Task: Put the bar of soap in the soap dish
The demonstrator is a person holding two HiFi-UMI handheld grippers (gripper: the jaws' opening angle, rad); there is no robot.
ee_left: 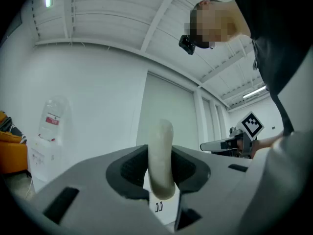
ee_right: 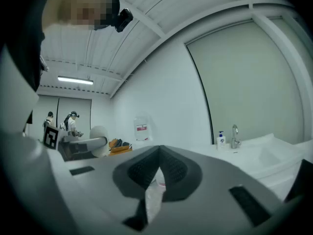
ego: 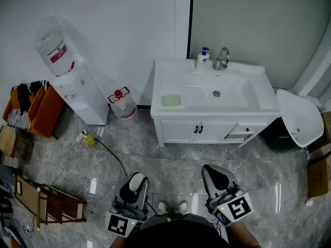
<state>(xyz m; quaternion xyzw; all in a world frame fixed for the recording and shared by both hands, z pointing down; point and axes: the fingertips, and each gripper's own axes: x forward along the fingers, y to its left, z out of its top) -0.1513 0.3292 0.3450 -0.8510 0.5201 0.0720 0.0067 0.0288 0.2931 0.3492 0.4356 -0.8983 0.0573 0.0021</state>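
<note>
A white bar of soap (ego: 137, 181) stands on edge between the jaws of my left gripper (ego: 135, 185), which is shut on it low over the floor. In the left gripper view the soap (ee_left: 161, 155) sticks up from between the dark pads (ee_left: 129, 169). My right gripper (ego: 216, 176) hangs beside it at the same height, jaws shut with nothing in them; its pads (ee_right: 142, 170) meet at the tip. The pale green soap dish (ego: 171, 101) sits on the left of the white vanity top (ego: 165, 71), well ahead of both grippers.
The basin has a faucet (ego: 222, 59) and a soap dispenser bottle (ego: 204, 58). A water dispenser (ego: 70, 79) and a jug (ego: 122, 104) stand at left with a cable (ego: 111, 153) on the floor. A white-lidded bin (ego: 297, 119) and boxes (ego: 319, 164) are at right.
</note>
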